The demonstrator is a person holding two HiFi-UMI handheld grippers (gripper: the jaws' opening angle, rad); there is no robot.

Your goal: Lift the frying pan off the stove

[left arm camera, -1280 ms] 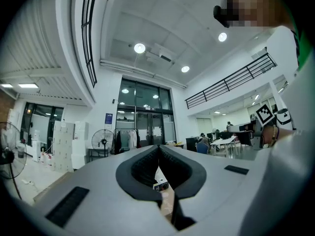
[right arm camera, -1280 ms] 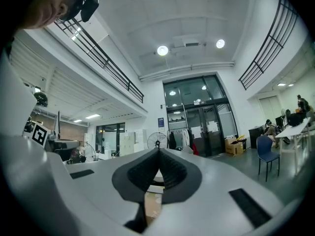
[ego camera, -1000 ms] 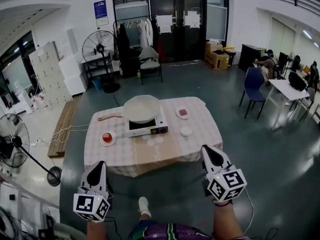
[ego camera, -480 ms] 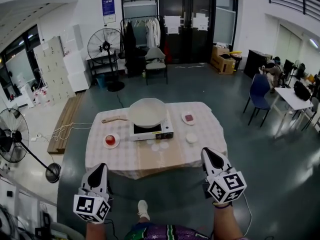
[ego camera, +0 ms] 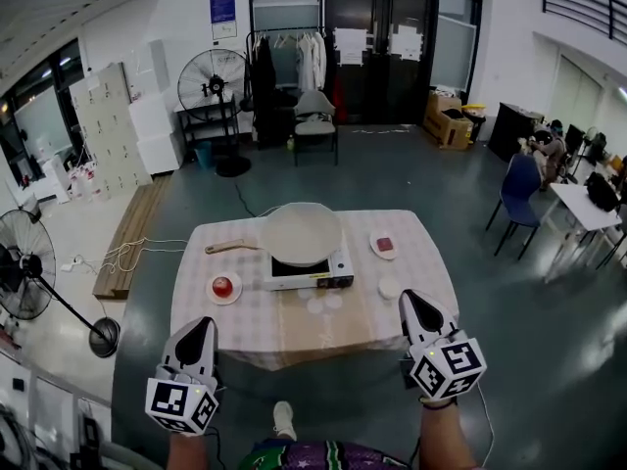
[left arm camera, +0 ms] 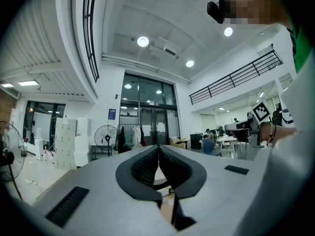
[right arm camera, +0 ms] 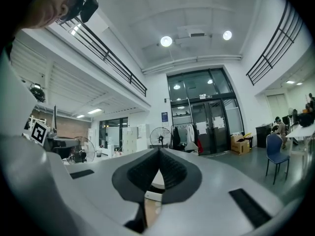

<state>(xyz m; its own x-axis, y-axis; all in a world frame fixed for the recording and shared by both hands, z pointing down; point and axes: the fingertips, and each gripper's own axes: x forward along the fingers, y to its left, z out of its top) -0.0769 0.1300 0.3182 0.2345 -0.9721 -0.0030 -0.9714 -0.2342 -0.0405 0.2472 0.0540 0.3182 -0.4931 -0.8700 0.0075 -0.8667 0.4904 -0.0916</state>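
Plainly, both claws are seen shut. L claw [left arm camera: 158, 150]: jaws are pressed together tip to tip, nothing is caught btwn them, nothing is touched. R claw [right arm camera: 159, 152]: same, jaws closed on each other, empty, no contact w/ anything. Both are held level and pointed toward the surface [ego camera: 245, 313], one at each side of the person, well apart from each other.

As for the frying pan [ego camera: 301, 233], it is found sitting on the stove [ego camera: 312, 274], mid-surface toward the far side. Its wooden handle [ego camera: 230, 247] is pointed to the view's left, out over the cloth. Pan and stove are well apart from both claws.

Edges: in the head view the L claw tip is seen over bare floor [ego camera: 323, 399], short of the near edge, by the near-left corner. The R claw tip is overlapped w/ the near-right corner of the cloth; whether it is above the cloth or short of it can't be told.

Also on the surface:
- plate w/ a red round item [ego camera: 223, 287], left of the stove
- small plate w/ a dark red piece [ego camera: 385, 246], right of it
- white disc [ego camera: 390, 288], nearer the R claw

Room: open floor is seen on all sides of the surface. A pedestal fan [ego camera: 27, 267] is stood at far left and a blue chair [ego camera: 522, 186] at right, both well apart from it.
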